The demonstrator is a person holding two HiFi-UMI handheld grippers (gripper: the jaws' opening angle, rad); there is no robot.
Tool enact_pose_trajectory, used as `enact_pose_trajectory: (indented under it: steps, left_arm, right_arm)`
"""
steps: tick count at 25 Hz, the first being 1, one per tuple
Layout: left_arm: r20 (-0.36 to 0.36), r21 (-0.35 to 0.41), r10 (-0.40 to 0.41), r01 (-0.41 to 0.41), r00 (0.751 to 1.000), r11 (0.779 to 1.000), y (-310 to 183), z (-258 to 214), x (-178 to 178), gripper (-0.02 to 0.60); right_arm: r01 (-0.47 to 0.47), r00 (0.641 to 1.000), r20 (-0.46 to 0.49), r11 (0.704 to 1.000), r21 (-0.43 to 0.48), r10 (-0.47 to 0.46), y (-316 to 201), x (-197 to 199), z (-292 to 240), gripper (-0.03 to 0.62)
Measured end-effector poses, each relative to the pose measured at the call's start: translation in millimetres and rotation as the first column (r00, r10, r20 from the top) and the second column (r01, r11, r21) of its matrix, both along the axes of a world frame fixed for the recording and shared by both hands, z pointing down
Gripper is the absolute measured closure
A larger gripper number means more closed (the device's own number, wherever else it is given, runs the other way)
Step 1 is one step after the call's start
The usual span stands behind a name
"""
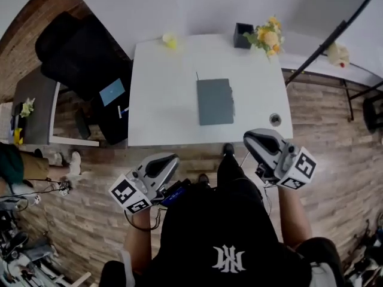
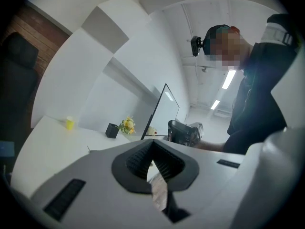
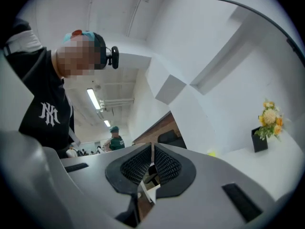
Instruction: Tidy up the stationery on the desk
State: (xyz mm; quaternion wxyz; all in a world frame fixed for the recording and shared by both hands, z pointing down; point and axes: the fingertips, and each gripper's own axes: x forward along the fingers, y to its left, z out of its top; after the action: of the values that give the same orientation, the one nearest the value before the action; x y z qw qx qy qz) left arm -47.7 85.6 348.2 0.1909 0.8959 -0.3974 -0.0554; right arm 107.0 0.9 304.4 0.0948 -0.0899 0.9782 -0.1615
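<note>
A white desk (image 1: pixel 161 100) carries a grey notebook (image 1: pixel 215 101) in its middle, with a thin dark pen (image 1: pixel 197 76) just beyond the notebook's far left corner. A black pen holder (image 1: pixel 242 34) stands at the back edge. My left gripper (image 1: pixel 171 159) and right gripper (image 1: pixel 258 136) hover short of the desk's near edge, close to my body, both shut and empty. In the left gripper view the left gripper (image 2: pixel 152 159) points across the desk; the pen holder (image 2: pixel 112 130) shows far off. The right gripper (image 3: pixel 152 165) points upward, the pen holder (image 3: pixel 259 140) at its right.
Yellow flowers (image 1: pixel 269 37) stand beside the holder, and a small yellow object (image 1: pixel 170 40) sits at the back left. A small round item (image 1: pixel 274 119) lies near the front right corner. A black chair (image 1: pixel 84 52) and a grey side table (image 1: pixel 36 106) stand left of the desk.
</note>
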Motion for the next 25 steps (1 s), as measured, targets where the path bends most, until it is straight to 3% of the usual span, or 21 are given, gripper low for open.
enact_pose_trajectory:
  steps: [4,12,19,22,25]
  left_arm:
    - [-0.032,-0.007,-0.003,0.002,0.999,1.000,41,16,-6,0.578]
    - [-0.029,0.033,0.114,-0.113,0.993,0.993,74,12,42,0.578]
    - [0.047,0.053,0.079,-0.082,0.996,0.995,71,-16,46,0.578]
    - [0.081,0.079,0.069,-0.076,0.994,0.994,58,-34,55,0.578]
    - [0.102,0.054,0.086,-0.092,0.991,0.994,52,-25,69,0.578]
  right_arm:
    - [-0.023,0.999,-0.023,0.999,-0.032,0.022,43,-3,15,0.548]
    - [0.018,0.995,-0.096,1.000,0.003,-0.018,101,-1,16,0.548]
    - [0.002,0.999,-0.046,1.000,0.000,-0.002,98,29,12,0.548]
    - [0.014,0.998,-0.064,0.998,0.058,-0.010,85,37,0,0.548]
    - [0.031,0.995,-0.100,0.994,0.109,-0.020,80,42,1,0.548]
